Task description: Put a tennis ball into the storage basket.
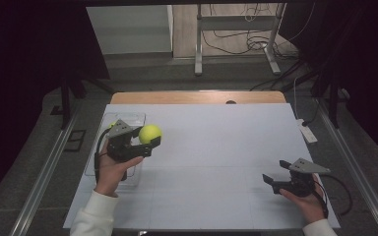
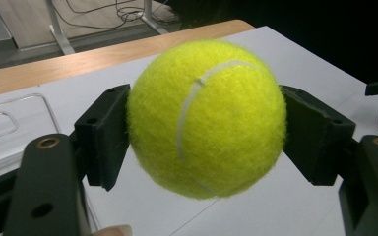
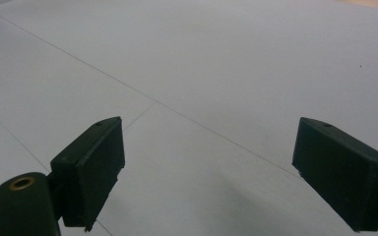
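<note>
A yellow-green tennis ball (image 1: 150, 133) (image 2: 206, 118) is held off the white table sheet, with my left gripper (image 1: 147, 141) (image 2: 204, 137) shut on it; both black pads press its sides. It hangs just right of a clear plastic tray (image 1: 128, 118) at the table's left. My right gripper (image 1: 271, 183) (image 3: 211, 172) rests low over the sheet at the right front, its jaws wide open with nothing between them.
The white sheet (image 1: 216, 147) covers a wooden table whose far edge (image 1: 197, 97) shows bare. A small white device (image 1: 307, 132) lies at the right edge. Metal stand legs and cables (image 1: 236, 44) sit on the floor beyond.
</note>
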Available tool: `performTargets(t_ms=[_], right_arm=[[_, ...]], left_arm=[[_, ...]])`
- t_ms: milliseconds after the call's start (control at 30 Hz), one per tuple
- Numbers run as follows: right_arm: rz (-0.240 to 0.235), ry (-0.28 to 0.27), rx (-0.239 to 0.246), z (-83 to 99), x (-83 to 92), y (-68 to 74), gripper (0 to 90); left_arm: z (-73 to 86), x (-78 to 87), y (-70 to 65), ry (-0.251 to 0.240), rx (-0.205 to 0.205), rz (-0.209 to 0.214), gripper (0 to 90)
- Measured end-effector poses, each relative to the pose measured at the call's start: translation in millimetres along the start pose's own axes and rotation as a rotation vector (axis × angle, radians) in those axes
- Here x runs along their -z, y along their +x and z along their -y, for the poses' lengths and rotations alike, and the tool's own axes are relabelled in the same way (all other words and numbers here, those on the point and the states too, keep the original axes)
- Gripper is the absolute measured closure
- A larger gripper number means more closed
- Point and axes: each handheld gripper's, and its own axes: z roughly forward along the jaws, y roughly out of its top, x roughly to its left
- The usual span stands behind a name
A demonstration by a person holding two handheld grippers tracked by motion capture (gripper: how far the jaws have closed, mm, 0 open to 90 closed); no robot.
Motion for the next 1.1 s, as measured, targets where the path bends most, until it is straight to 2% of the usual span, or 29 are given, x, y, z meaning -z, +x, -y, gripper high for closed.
performTargets(t_ms=[467,1100], right_arm=[[-0.001,0.002,0.002,-0.2,-0.1,0.4,12.6],[-0.001,0.003,0.003,-0.2,0.1,0.3,12.6]], left_arm=[[5.7,13.1,13.0,-0.002,0.023,-0.055,26.5],[17.6,24.2,35.8,0.026,0.048,-0.151,26.5]])
